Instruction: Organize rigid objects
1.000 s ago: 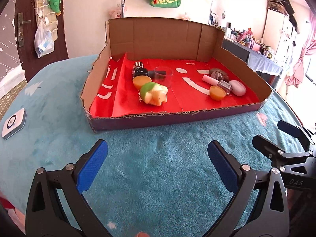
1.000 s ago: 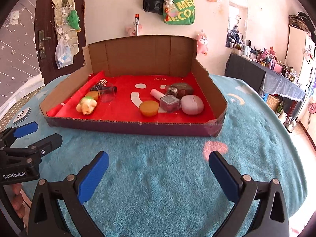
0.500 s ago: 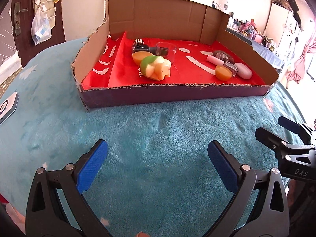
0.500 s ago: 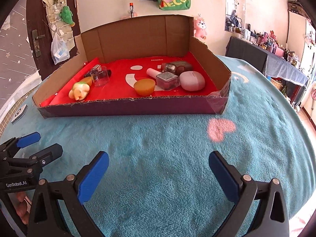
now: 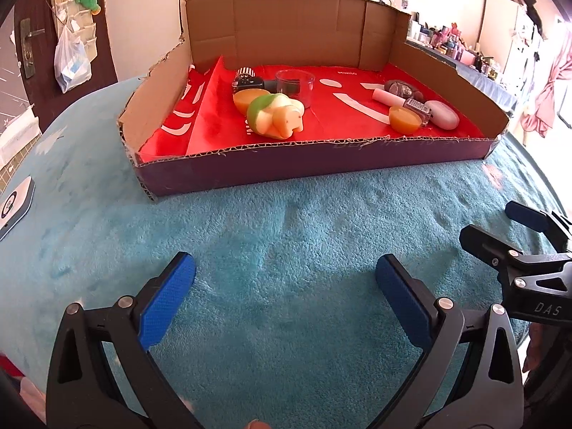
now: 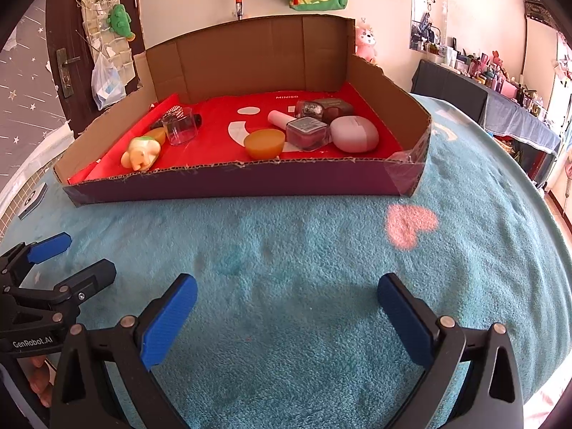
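A low cardboard box with a red lining stands on the teal blanket ahead of both grippers. Inside on the left lie a green-and-cream pig toy, an orange cup, a clear glass and a black studded item. On the right lie an orange cup, a square nail-polish bottle, a pink tube, a dark glitter bottle and a pale pink case. My left gripper and right gripper are open, empty, above the blanket.
A small white device lies on the blanket at the far left. A pink heart patch marks the blanket by the box's right front corner. A door and hanging bags are behind, a cluttered table stands to the right.
Both grippers have dropped lower and come slightly nearer the box, so its front wall looms larger. The objects inside have not moved. Both stay open.
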`<state>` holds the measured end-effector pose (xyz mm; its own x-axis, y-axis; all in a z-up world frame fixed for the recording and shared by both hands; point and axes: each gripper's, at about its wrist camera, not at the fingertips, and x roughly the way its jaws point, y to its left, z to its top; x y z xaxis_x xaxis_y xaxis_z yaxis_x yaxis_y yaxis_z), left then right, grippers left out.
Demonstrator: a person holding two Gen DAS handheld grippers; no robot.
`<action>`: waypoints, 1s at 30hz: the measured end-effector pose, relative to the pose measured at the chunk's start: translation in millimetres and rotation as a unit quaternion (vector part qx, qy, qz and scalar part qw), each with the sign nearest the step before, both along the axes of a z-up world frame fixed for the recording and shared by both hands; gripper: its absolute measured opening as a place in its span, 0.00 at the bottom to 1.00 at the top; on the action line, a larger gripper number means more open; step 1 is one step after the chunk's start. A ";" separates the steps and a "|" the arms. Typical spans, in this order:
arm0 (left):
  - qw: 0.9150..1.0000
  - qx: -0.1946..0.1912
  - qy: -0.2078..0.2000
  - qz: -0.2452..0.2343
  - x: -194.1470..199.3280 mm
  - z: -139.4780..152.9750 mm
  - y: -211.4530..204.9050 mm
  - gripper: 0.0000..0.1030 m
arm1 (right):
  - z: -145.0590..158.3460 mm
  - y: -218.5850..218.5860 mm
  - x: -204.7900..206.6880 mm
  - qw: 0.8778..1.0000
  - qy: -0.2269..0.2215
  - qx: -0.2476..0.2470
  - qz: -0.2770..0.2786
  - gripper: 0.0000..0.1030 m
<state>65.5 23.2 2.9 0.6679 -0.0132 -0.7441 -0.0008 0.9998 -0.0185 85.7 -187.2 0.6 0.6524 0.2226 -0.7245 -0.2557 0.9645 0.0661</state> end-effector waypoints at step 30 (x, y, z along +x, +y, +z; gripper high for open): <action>1.000 0.008 0.007 0.003 1.3 -2.6 -1.5 1.00 | -5.0 5.3 -0.7 1.000 -0.005 -0.022 0.001 1.00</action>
